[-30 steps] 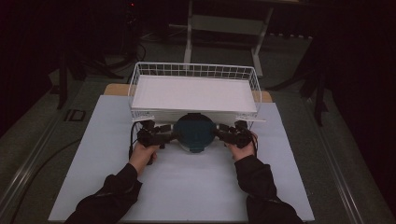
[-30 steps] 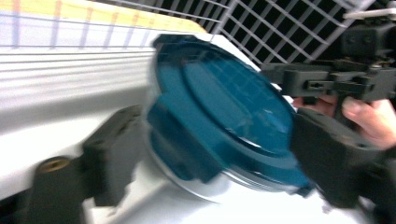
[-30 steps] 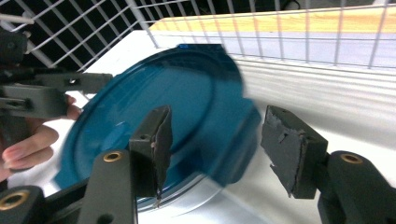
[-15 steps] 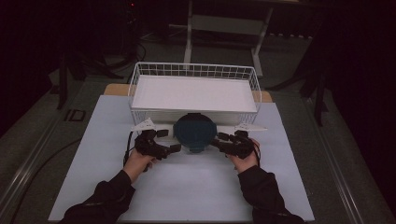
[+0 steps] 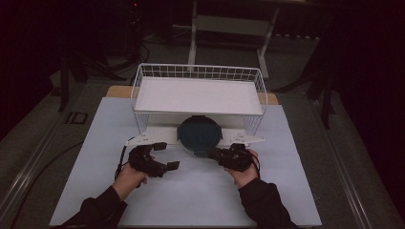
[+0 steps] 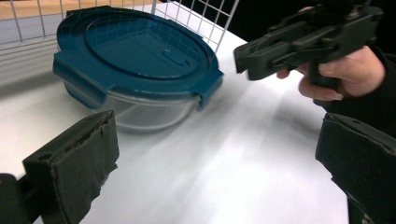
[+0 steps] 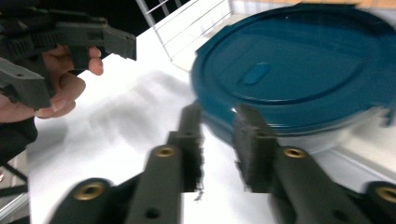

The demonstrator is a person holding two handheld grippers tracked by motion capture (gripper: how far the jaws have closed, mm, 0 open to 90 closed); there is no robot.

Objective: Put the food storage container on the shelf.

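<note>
The blue-lidded container [image 5: 199,134] sits half under the near edge of the wire basket [image 5: 198,71]; my left gripper [image 5: 160,157] is released wide, my right gripper [image 5: 216,153] nearly clenched on nothing, so nudging could shove it deeper underneath.

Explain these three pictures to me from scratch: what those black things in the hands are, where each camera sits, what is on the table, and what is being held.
No robot arm here: a person holds a hand-operated gripper in each hand, the left gripper and the right gripper. The high view looks down from above the person's side of the table. The other two pictures come from cameras riding on each gripper, looking along its black fingers.

On the white table stands a white wire basket on legs. In front of it, partly beneath it, sits a clear container with a teal lid.

Nothing is held. The left gripper's fingers are wide apart; the right gripper's fingers show a narrow empty gap, near the container's edge.
</note>
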